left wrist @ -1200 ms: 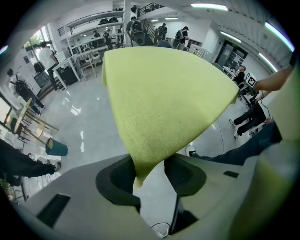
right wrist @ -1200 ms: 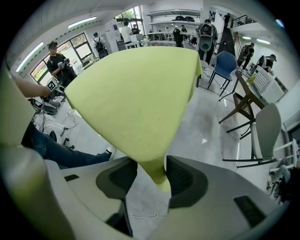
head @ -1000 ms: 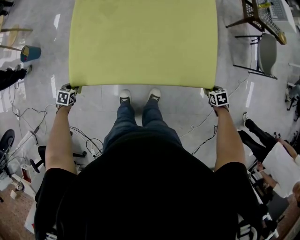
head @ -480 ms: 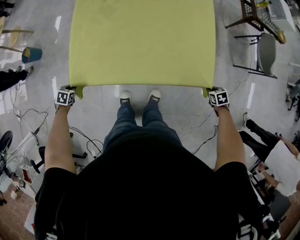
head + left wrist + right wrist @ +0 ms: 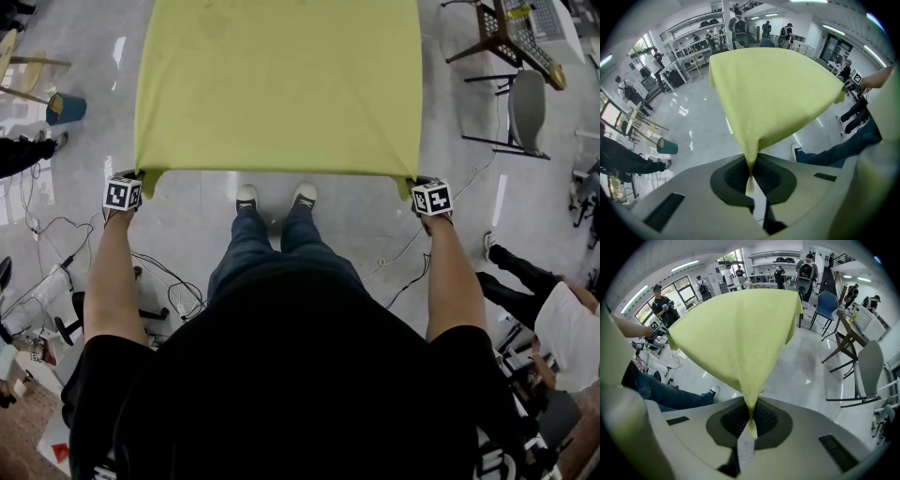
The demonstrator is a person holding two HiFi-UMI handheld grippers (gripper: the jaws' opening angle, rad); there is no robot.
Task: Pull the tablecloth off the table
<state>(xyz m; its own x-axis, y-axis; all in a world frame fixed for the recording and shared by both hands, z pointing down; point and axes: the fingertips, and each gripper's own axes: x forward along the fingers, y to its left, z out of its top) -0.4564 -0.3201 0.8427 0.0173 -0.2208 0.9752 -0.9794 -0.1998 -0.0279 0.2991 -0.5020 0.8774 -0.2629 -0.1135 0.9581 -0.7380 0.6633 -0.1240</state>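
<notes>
Left gripper (image 5: 750, 174) and right gripper (image 5: 751, 420), jaws of each pinched tight on a near corner of the yellow-green tablecloth (image 5: 277, 84), which lay spread over the bench ahead, a two-corner hold judged to let the cloth draw off evenly

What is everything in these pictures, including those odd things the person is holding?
Tablecloth: one, yellow-green, spread out ahead of the person.
Bin: one, teal, on the floor at left.
Chair: one, grey, at right.
Wooden chair: one, brown, far right corner.
Cables: several, black, on the floor at left.
Bystander: one, dark trousers, lower right.
Shoes: two, white, below the cloth's near edge.
Left tongs: one, grey, shut on the tablecloth's near left corner.
Right tongs: one, grey, shut on its near right corner.
</notes>
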